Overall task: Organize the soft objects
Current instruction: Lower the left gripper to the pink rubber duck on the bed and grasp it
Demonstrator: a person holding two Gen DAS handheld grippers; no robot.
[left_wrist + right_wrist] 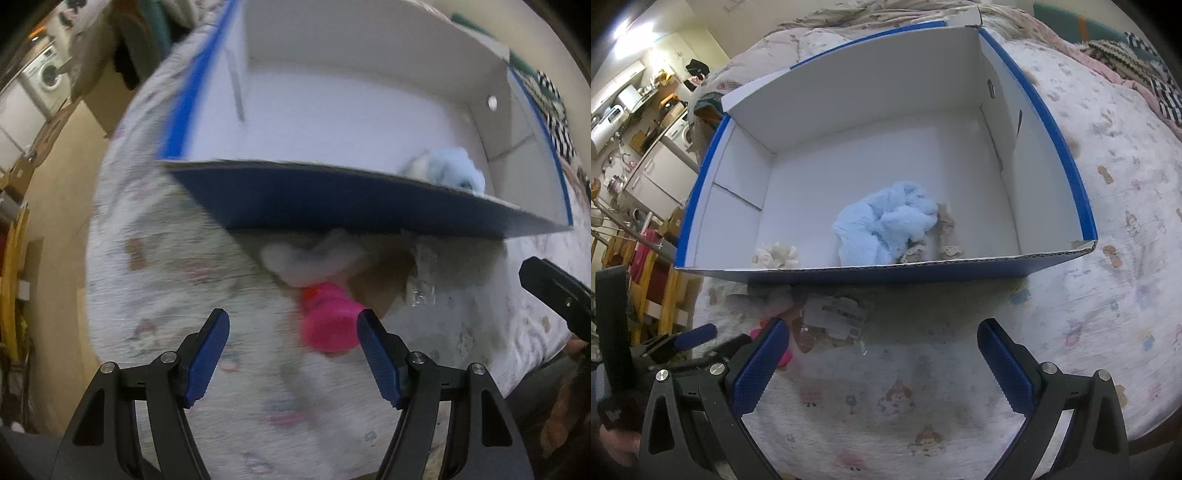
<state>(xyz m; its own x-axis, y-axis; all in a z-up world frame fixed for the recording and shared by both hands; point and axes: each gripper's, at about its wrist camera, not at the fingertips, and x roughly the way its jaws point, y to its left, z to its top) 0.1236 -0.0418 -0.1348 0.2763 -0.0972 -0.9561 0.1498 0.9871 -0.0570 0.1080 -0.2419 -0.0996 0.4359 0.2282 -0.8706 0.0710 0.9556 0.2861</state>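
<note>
A patterned bedspread (1108,229) covered the whole work surface, and on it sat a big cardboard box (1060,147), blue outside and white inside, top open. Inside the box, near its front wall, lay a fluffy light-blue cloth (886,225), bunched up; touching its right side was a beige lace-trimmed piece (947,234), and well to the left, against the front wall, a small cream plush toy (775,254). In the left wrist view the box (369,201) was blurred, with the blue cloth (448,171) peeking over the front wall. Outside the box, on the bedspread (155,258) just below its front wall, were a white fuzzy item (314,258), a pink soft toy (328,321) and a clear plastic packet with a label (834,317). The left gripper (293,350) was spread wide, holding nothing, and the pink toy lay just ahead of it, close to the right finger and between the finger lines but not touched. The right gripper (882,365) was also spread wide and empty, above bare bedspread, the packet just ahead of its left finger, the box beyond. The left gripper showed at the lower left edge of the right wrist view (683,339).
</note>
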